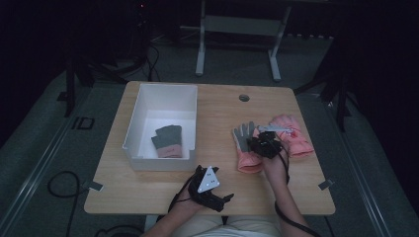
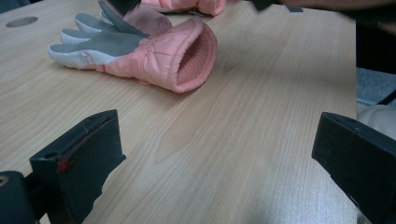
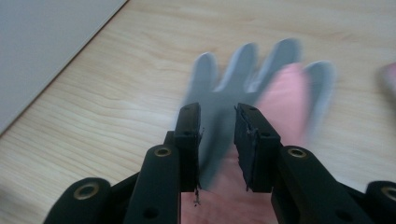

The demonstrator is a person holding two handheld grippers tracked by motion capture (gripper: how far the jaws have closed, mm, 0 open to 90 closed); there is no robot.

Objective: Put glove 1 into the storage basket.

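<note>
A pink glove with a grey palm lies palm up on the wooden table, right of the middle. My right gripper hangs just over its palm. In the right gripper view the right gripper is open a little, with the glove blurred beneath the gap. A second pink glove lies beside the first, to its right. My left gripper rests near the table's front edge. In its own view the left gripper is wide open with bare wood between the jaws, and the glove shows its cuff opening.
A white bin stands on the left half of the table, with a grey and pink glove pair inside; its wall shows beside the glove. A round cable hole sits near the far edge. Dark floor and a desk frame lie beyond.
</note>
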